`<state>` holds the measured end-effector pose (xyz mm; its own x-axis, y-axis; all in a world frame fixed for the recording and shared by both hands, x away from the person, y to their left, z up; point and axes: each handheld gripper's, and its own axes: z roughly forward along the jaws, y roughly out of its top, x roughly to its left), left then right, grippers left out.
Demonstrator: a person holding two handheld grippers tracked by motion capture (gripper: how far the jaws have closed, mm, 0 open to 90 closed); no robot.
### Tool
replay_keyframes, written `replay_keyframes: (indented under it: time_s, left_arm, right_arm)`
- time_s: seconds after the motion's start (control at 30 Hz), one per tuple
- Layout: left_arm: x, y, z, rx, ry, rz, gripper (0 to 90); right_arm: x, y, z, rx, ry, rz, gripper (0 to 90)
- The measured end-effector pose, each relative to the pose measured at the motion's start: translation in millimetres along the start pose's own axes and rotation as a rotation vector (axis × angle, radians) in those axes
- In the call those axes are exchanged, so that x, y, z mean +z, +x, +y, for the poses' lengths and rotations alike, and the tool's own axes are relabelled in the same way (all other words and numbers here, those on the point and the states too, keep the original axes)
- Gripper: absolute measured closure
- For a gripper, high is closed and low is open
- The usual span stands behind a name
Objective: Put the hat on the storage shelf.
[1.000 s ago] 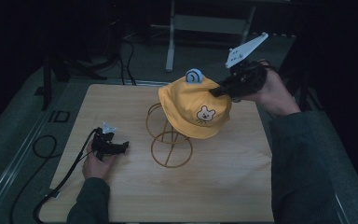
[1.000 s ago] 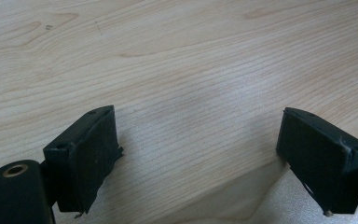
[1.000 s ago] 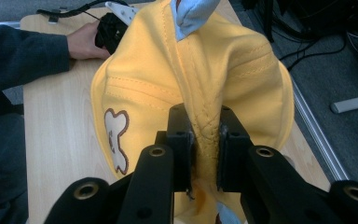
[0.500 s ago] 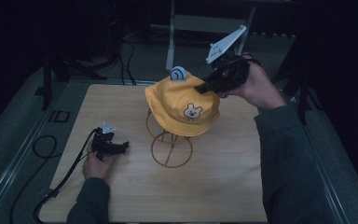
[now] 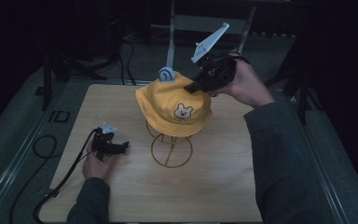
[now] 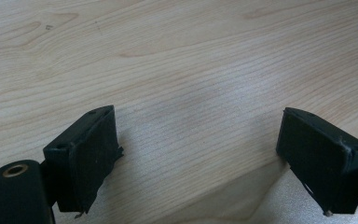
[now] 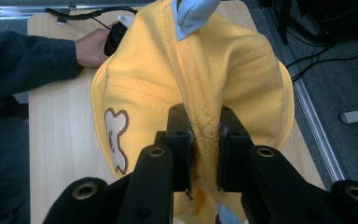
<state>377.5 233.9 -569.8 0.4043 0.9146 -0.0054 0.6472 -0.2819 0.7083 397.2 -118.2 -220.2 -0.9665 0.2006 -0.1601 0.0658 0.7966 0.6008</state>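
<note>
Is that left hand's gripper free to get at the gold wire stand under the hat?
Probably yes. The left gripper rests open on the table, and bare wood lies between it and the wire stand. The yellow hat, pinched by the right gripper, covers only the stand's top.

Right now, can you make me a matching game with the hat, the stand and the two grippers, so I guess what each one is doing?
Things:
1. hat
2. stand
3. left gripper
4. right gripper

States:
A. open, low over bare wood
B. gold wire, standing on the table
C. yellow, pinched by its fabric
D. shut on a fold of cloth

Pairs: 1-C, 2-B, 3-A, 4-D
</note>
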Motion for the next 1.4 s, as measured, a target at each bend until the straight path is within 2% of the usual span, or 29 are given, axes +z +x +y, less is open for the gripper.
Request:
replay_keyframes:
  time_s: [0.47, 0.63, 0.93, 1.27, 1.4]
  left_arm:
    - [0.0, 0.0, 0.0, 0.000, 0.000, 0.000, 12.5]
    - [0.0, 0.0, 0.0, 0.000, 0.000, 0.000, 12.5]
    - [0.0, 0.1, 0.0, 0.001, -0.001, 0.000, 12.5]
    - [0.0, 0.0, 0.0, 0.000, -0.001, 0.000, 12.4]
    - [0.0, 0.0, 0.0, 0.000, 0.000, 0.000, 12.5]
  right_arm:
    - [19.3, -0.7, 7.3, 0.002, 0.017, 0.012, 77.9]
    - [32.2, 1.7, 10.7, -0.001, 0.059, 0.020, 77.4]
    - [50.7, 3.0, 16.1, 0.004, 0.100, 0.055, 76.5]
    - [68.3, 5.6, 18.0, -0.003, 0.146, 0.054, 75.7]
    - [72.9, 5.2, 19.1, -0.003, 0.148, 0.049, 75.8]
